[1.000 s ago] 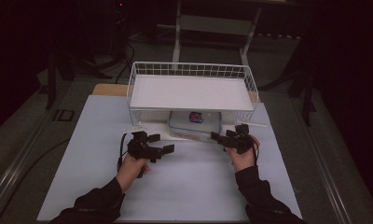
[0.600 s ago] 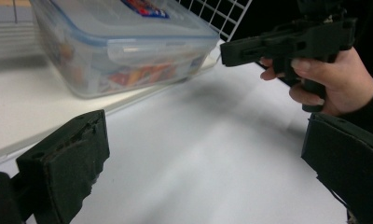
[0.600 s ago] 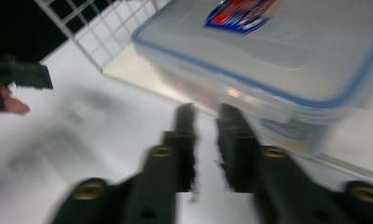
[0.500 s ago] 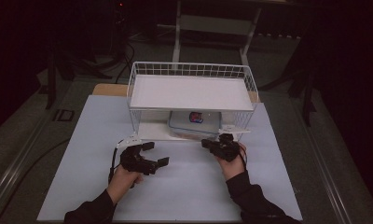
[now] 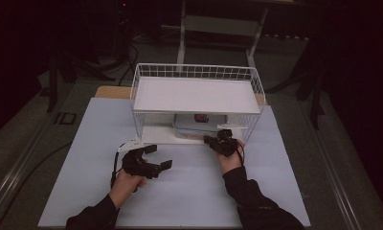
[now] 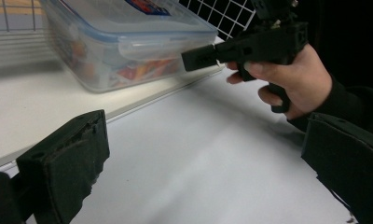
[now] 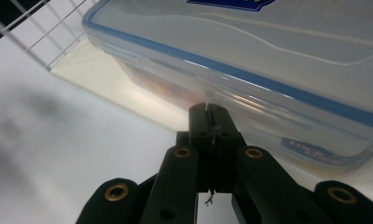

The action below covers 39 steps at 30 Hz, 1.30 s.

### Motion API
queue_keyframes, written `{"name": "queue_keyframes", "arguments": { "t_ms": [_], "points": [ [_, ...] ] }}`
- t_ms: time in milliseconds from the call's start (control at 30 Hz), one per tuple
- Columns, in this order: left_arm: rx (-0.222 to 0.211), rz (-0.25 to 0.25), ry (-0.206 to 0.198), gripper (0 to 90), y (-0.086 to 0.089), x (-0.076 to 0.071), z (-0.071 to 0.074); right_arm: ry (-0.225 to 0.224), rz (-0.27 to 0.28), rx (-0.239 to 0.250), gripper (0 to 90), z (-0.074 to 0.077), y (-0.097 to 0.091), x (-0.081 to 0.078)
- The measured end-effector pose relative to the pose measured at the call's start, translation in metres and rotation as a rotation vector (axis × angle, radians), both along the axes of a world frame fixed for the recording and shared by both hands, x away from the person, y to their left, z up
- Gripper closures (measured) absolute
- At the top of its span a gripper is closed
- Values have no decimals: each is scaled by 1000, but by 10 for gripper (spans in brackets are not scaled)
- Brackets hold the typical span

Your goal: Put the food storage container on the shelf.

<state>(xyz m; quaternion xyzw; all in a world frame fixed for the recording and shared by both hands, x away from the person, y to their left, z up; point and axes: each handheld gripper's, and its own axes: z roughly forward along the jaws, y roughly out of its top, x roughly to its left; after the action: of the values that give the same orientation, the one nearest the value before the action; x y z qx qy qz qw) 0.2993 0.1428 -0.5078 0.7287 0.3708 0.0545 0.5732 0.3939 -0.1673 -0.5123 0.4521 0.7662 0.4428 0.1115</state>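
White tabletop [image 5: 189,191] under dim light carries a white wire rack [image 5: 197,103], its lower shelf holding a clear lidded food container [image 5: 199,125] with colourful, unidentifiable contents. Since a second ago, the right gripper [image 5: 217,140] has moved to the container's near edge and closed empty, likely ready to hook its latch. At near left, the left gripper [image 5: 157,157] hovers wide open, holding nothing.

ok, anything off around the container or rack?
Nothing stands out. The lidded container sits flat on the wire rack's lower shelf, lid on. The right gripper, jaws together, points at its front clip.
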Motion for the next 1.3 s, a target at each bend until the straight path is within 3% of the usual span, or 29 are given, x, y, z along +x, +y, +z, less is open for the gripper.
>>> {"name": "queue_keyframes", "arguments": {
  "t_ms": [267,367,567,667,767,967,1133,1300],
  "points": [
    [3,-5,-5,10,0,0,0,8,-26,31,893,-1,1,12],
    [3,-4,-6,10,0,0,0,-2,-17,18,889,0,5,13],
    [4,-4,-20,10,0,-2,3,-1,6,28,792,-2,9,4],
    [6,-5,-25,10,0,-3,4,3,23,48,686,0,10,-4],
    [10,-8,-33,10,0,-5,6,0,44,67,514,4,11,-10],
    [20,-18,-45,10,-2,-7,7,-53,69,116,210,8,9,-26],
    [22,-25,-54,10,-1,-13,9,-79,97,121,150,10,3,-36],
    [21,-29,-63,10,2,-18,13,-102,100,115,154,14,-8,-51]
  ]
}}
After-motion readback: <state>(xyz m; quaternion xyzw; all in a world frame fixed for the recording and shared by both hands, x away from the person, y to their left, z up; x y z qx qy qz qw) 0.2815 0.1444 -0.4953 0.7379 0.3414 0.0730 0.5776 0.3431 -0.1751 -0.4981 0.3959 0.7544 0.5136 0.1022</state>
